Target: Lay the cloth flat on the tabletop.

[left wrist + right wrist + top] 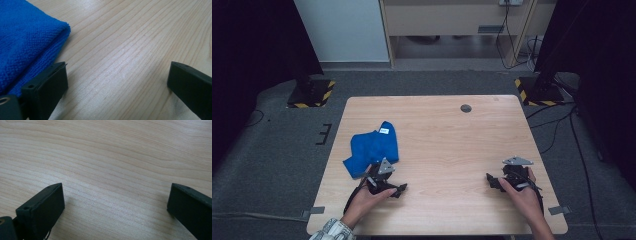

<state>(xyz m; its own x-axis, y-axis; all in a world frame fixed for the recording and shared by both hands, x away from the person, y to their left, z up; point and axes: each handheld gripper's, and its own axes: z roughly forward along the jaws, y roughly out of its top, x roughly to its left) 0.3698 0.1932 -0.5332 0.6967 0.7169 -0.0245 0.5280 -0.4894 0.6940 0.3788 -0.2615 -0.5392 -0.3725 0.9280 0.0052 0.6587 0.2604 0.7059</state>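
Observation:
A folded blue cloth (372, 147) with a small white tag lies on the left part of the wooden table (442, 135). My left gripper (398, 189) rests low on the table just in front of the cloth's near edge, jaws wide apart with bare wood between them. In the left gripper view the blue cloth (22, 42) lies beside the left jaw, its folded edge close to that jaw's tip. My right gripper (491, 180) sits near the table's front right, open, over bare wood (112, 170).
A small dark round spot (466, 108) marks the table's far side. Black stands with yellow-black striped bases (312, 92) flank the table at the back left and the back right. Cables run across the grey floor on the right.

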